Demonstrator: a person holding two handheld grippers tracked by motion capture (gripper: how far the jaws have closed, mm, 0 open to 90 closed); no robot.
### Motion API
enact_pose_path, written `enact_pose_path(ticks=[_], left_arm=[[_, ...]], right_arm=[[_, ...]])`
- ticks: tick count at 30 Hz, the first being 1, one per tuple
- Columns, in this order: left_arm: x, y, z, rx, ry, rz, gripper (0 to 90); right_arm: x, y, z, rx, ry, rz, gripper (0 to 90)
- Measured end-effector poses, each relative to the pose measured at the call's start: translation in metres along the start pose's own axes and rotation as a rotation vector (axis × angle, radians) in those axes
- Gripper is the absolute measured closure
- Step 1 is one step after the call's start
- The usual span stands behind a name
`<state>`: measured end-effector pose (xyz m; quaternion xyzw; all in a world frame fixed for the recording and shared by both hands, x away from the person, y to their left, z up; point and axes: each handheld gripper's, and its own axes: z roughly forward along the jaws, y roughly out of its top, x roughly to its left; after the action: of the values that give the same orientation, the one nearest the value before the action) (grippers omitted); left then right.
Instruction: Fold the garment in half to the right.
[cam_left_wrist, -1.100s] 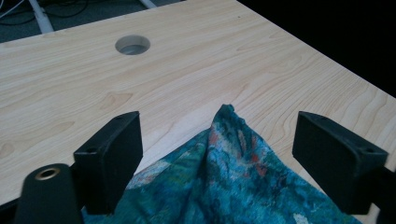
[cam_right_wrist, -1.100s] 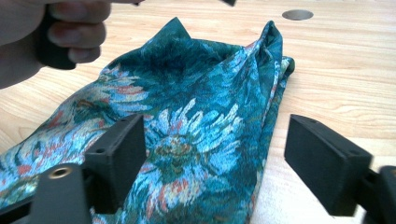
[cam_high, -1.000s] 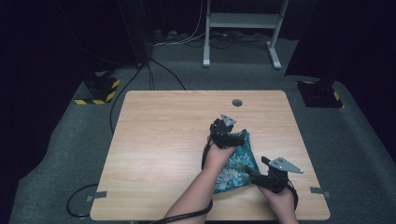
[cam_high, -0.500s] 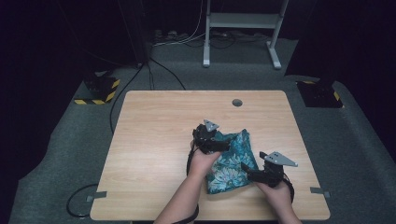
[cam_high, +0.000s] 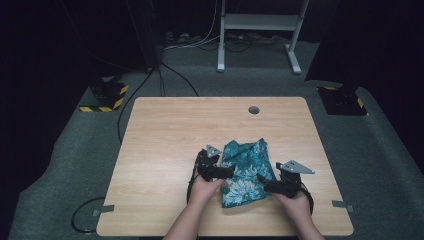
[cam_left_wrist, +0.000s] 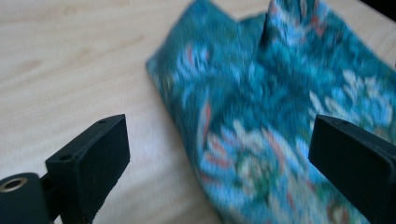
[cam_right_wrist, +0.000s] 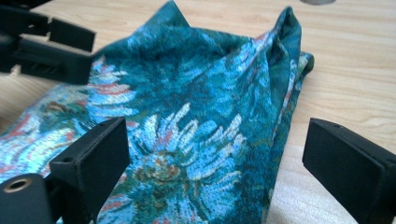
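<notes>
one teal floral cloth (cam_high: 246, 171) on one table (cam_high: 165, 145), two grippers (cam_high: 231, 171) (cam_high: 261, 179) both released

High overview; two close claw-mounted views, sharing the cloth (cam_high: 246, 170).

Dim surrounds, bright table, blurry closeups

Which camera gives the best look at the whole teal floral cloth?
The high view: the teal floral cloth shows entire on the table, between both grippers. The left gripper view shows one blurred edge; the right gripper view shows its folds close up, cropped.
</notes>
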<state>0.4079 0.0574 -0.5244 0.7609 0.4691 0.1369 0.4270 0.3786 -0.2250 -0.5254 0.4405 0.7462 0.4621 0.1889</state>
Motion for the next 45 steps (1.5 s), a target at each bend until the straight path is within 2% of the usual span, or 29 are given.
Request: enact_pose_path(ticks=[2,4,5,7,11,12,14,15,17,19,20,21,23,24,27,33,45], left_arm=[[-0.002,-0.007,-0.002,0.009,-0.015,-0.008,8.4],[-0.005,-0.012,-0.003,0.020,-0.023,0.003,10.4],[-0.005,-0.012,-0.003,0.020,-0.023,0.003,11.6],[-0.009,-0.017,-0.004,0.025,-0.024,0.006,15.2],[-0.011,-0.022,-0.005,0.031,-0.018,0.010,24.3],[-0.012,-0.024,-0.005,0.030,-0.022,0.013,24.3],[-0.014,-0.026,-0.005,0.028,-0.019,0.026,32.8],[-0.016,-0.027,-0.005,0.027,-0.017,0.036,32.8],[-0.021,-0.028,-0.006,0.038,0.003,0.077,41.2],[-0.024,-0.029,-0.005,0.049,0.005,0.097,50.0],[-0.026,-0.029,-0.004,0.054,0.015,0.129,53.4],[-0.026,-0.029,-0.004,0.054,0.015,0.129,58.5],[-0.030,-0.030,-0.004,0.058,0.030,0.167,62.9],[-0.030,-0.030,-0.004,0.058,0.030,0.168,64.2],[-0.029,-0.030,-0.005,0.059,0.025,0.162,66.5],[-0.028,-0.032,-0.012,0.080,0.021,0.177,66.7],[-0.019,-0.051,-0.037,0.076,0.009,0.193,66.6]], right_arm=[[-0.002,-0.001,0.002,0.016,-0.002,-0.001,11.8],[-0.003,-0.003,0.001,0.025,-0.013,-0.008,20.5],[-0.003,-0.003,0.001,0.025,-0.013,-0.008,20.5],[-0.006,-0.005,0.002,0.048,-0.017,0.009,25.9],[-0.008,-0.008,0.004,0.076,-0.030,0.002,33.3],[-0.008,-0.008,0.004,0.076,-0.030,0.002,33.3],[-0.007,-0.010,0.007,0.104,-0.036,-0.014,43.6],[-0.007,-0.010,0.007,0.104,-0.036,-0.014,43.6],[-0.006,-0.011,0.008,0.127,-0.044,-0.023,53.0],[-0.004,-0.011,0.008,0.143,-0.052,-0.037,59.0],[-0.004,-0.012,0.008,0.150,-0.053,-0.040,61.7],[-0.004,-0.012,0.008,0.150,-0.053,-0.040,61.7],[-0.002,-0.012,0.008,0.155,-0.050,-0.048,69.8],[-0.001,-0.012,0.008,0.156,-0.047,-0.047,72.3],[0.002,-0.013,0.008,0.159,-0.042,-0.052,75.2],[0.008,-0.015,0.006,0.161,-0.029,-0.060,75.2],[0.038,-0.024,-0.001,0.160,0.001,-0.114,75.1]])
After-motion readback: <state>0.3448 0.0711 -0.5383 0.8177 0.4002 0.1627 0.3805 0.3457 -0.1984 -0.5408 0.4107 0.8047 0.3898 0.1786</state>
